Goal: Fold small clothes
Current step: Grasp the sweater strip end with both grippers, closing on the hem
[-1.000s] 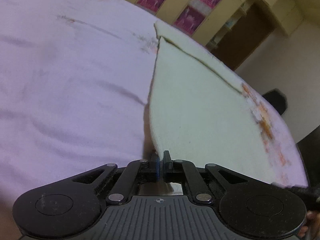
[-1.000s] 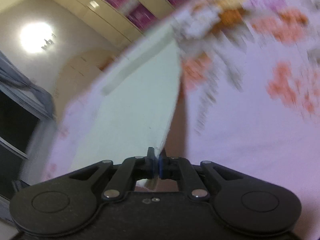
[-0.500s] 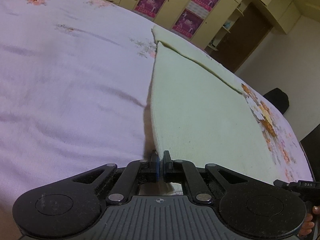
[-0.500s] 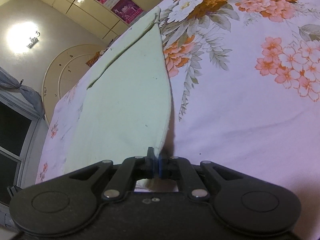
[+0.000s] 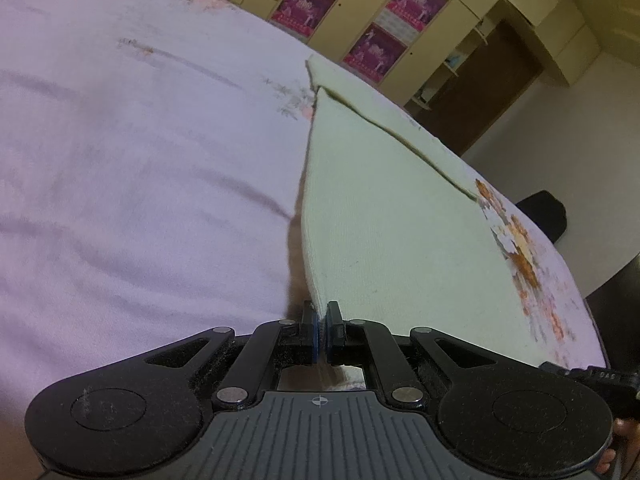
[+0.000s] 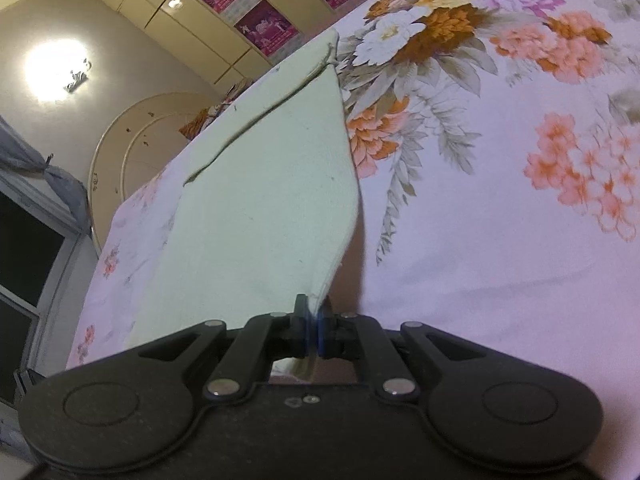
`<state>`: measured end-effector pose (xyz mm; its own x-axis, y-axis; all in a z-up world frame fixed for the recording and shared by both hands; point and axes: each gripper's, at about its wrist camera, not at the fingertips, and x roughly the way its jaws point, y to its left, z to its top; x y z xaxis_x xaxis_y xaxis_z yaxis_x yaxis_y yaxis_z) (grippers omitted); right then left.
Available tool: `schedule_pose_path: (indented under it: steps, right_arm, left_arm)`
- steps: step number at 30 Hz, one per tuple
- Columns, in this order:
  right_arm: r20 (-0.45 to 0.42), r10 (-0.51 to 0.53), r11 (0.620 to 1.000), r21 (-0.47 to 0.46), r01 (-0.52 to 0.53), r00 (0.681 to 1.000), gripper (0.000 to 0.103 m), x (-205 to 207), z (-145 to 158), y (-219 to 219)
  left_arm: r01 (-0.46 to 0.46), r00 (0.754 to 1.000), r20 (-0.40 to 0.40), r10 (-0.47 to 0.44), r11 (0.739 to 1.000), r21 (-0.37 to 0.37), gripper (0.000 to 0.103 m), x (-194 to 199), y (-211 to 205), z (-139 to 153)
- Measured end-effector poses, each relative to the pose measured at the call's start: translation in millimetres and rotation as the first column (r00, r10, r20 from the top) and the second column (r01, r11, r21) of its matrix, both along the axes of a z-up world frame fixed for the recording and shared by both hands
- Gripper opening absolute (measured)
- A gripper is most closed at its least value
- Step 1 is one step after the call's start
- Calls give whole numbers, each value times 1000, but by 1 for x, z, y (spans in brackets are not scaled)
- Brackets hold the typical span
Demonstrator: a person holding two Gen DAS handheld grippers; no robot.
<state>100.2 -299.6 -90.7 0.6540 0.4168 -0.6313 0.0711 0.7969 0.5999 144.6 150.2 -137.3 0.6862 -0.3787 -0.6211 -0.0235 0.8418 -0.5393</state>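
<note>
On the floral bedsheet (image 6: 500, 208) a pale green cloth (image 5: 384, 216) is spread, its near edge raised off the bed by both tools. The left gripper (image 5: 321, 330) is seen clamped tight on one near corner, and the right gripper (image 6: 313, 330) is pinched equally hard on the other corner (image 6: 320, 300) — no gap is left between either pair of pads. Compared with a second ago, the blur in the right view has gone and the far fold line (image 6: 256, 120) is seen sharply; the swing appears to have been slowed, and the cloth is drawn flatter and tauter. A first fold seems already laid at the far end, so the held edge is judged ready to be carried forward — provided both corners are kept level.
</note>
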Motion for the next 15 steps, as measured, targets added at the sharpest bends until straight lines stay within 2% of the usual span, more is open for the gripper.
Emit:
schedule_pose_path:
  steps: [3, 7, 10, 15]
  right_arm:
    - [0, -9, 1000, 5, 9, 1000, 5, 4, 1, -1]
    - [57, -1, 1000, 7, 1, 998, 5, 10, 20, 1]
    - [98, 3, 1000, 14, -4, 995, 5, 26, 37, -1]
    - [156, 57, 998, -20, -54, 986, 5, 74, 64, 5]
  left_arm:
    - [-30, 999, 34, 32, 998, -55, 4, 0, 4, 8]
    - [-54, 993, 94, 66, 991, -126, 4, 13, 11, 27]
    - [-54, 990, 119, 76, 983, -176, 4, 37, 12, 40]
    - [-58, 982, 164, 91, 978, -199, 3, 92, 7, 61]
